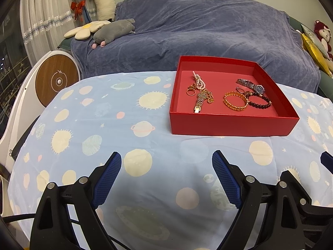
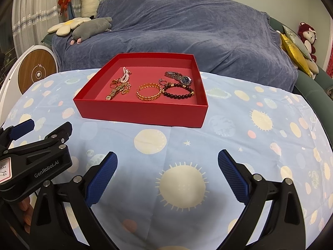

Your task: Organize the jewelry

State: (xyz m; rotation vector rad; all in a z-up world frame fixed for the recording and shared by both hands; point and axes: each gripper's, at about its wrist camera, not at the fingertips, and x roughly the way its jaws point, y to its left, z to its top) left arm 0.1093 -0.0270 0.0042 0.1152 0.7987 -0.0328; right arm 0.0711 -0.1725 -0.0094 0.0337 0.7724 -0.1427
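A shallow red box [image 1: 229,126] [image 2: 141,114] stands on the space-print cloth. Inside lie a pink pearl strand [image 1: 198,81] [image 2: 125,75], a gold watch [image 1: 200,101] [image 2: 116,90], a gold ring [image 1: 190,92], a gold chain bangle [image 1: 235,101] [image 2: 149,92], a dark bead bracelet [image 1: 260,101] [image 2: 178,91] and a silver watch [image 1: 250,85] [image 2: 179,77]. My left gripper [image 1: 166,162] is open and empty, well in front of the box and to its left; it also shows in the right wrist view [image 2: 50,128]. My right gripper [image 2: 167,160] is open and empty, in front of the box.
The table under the blue cloth [image 1: 104,114] [image 2: 260,125] is round and drops off at the sides. A sofa under a blue-grey throw [image 1: 197,31] [image 2: 177,25] stands behind it, with plush toys. A white device with a wooden disc [image 1: 55,79] stands at the left.
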